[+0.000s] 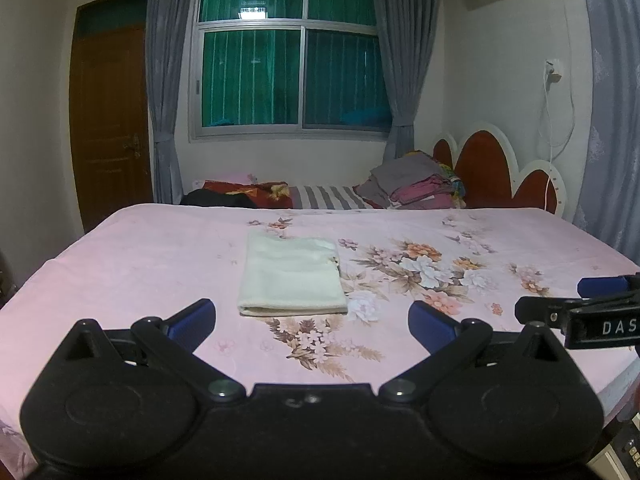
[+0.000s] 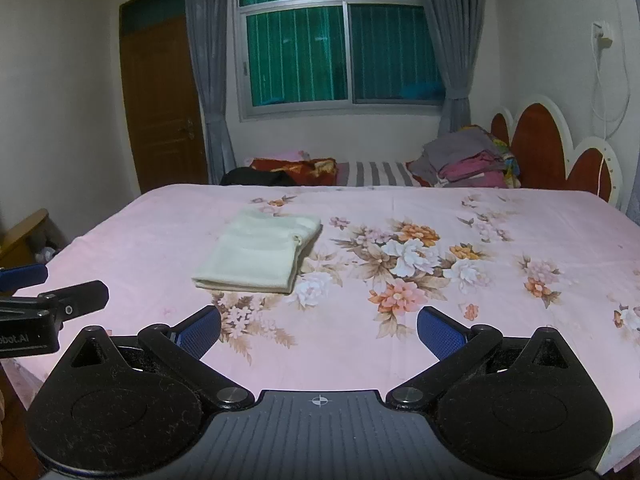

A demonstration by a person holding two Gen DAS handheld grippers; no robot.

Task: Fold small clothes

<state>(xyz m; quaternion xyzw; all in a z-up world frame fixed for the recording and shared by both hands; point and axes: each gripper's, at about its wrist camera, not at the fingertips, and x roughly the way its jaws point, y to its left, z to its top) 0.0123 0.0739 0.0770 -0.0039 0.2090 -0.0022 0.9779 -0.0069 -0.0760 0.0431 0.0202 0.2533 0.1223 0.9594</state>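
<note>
A pink bed (image 1: 160, 248) fills the room. The left gripper (image 1: 312, 320) and right gripper (image 2: 318, 330) are held wide open, with nothing in them. Just ahead, a folded cloth (image 1: 292, 276) is seen. It looks soft and light; a corner could be pinched.

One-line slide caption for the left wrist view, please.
Open left gripper hovers above the pink floral bedsheet, facing a folded cream cloth.
</note>
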